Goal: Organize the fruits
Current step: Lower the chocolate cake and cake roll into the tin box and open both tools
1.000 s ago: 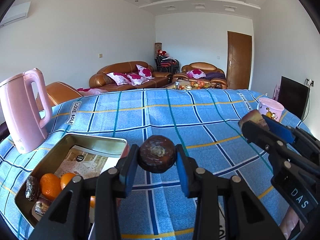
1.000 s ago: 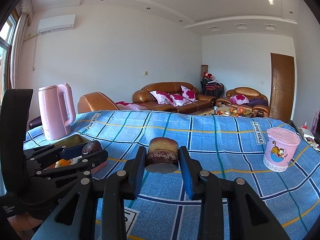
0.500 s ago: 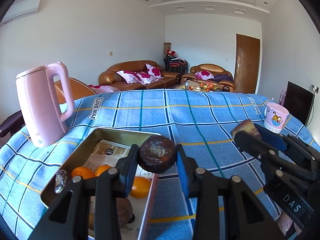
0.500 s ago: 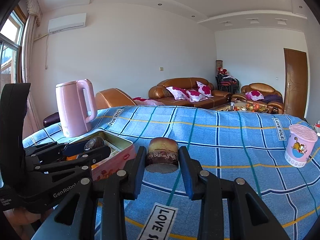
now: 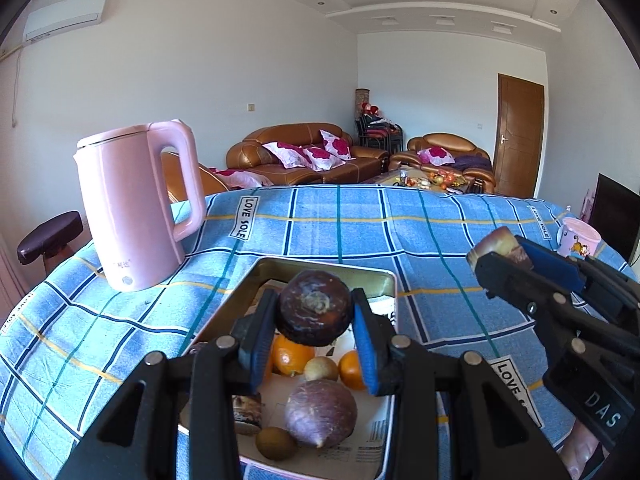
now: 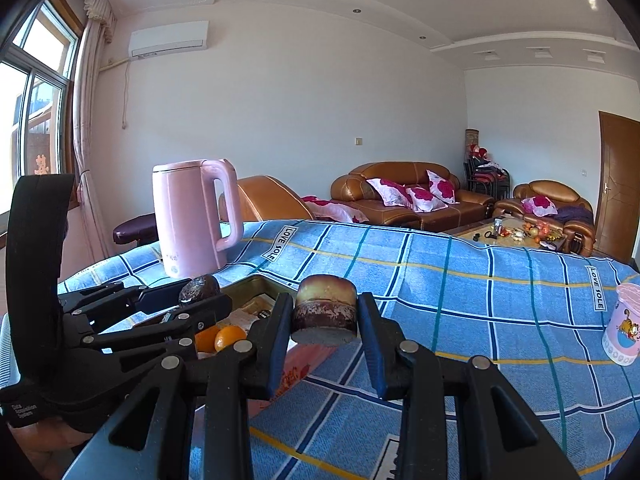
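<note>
Left gripper (image 5: 314, 334) clamped on dark round fruit (image 5: 316, 312) above metal tin (image 5: 320, 270). Right gripper (image 6: 324, 320) clamped on cut fruit piece (image 6: 325, 309). Likely firm, light; best held across flanks.

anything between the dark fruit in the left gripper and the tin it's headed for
Nothing visible blocks it. The left gripper holds the dark round fruit in the air over the open tin, which has no lid on it. Oranges and a purple fruit already lie inside, so free floor is limited.
</note>
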A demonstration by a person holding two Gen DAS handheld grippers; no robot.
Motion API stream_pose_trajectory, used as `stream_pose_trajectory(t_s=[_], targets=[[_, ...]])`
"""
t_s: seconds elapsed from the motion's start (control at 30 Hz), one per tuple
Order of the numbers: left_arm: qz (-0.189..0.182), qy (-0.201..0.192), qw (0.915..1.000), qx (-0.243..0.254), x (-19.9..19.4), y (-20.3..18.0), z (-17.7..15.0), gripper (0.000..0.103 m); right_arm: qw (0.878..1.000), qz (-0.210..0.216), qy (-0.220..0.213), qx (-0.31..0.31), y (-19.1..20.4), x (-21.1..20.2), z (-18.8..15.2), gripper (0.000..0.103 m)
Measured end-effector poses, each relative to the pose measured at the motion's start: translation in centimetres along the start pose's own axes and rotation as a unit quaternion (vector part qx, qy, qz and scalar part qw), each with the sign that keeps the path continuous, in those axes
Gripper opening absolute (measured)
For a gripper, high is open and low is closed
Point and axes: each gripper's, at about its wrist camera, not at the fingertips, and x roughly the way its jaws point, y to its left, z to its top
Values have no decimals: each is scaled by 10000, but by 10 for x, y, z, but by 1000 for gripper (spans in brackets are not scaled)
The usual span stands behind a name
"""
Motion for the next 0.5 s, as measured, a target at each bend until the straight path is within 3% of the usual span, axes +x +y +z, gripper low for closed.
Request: stream_pose_trajectory(t_s=[0.5], targets=[[391, 145, 9989, -195, 7, 37, -5, 38, 9994, 321, 54, -140, 31, 21, 9, 36]])
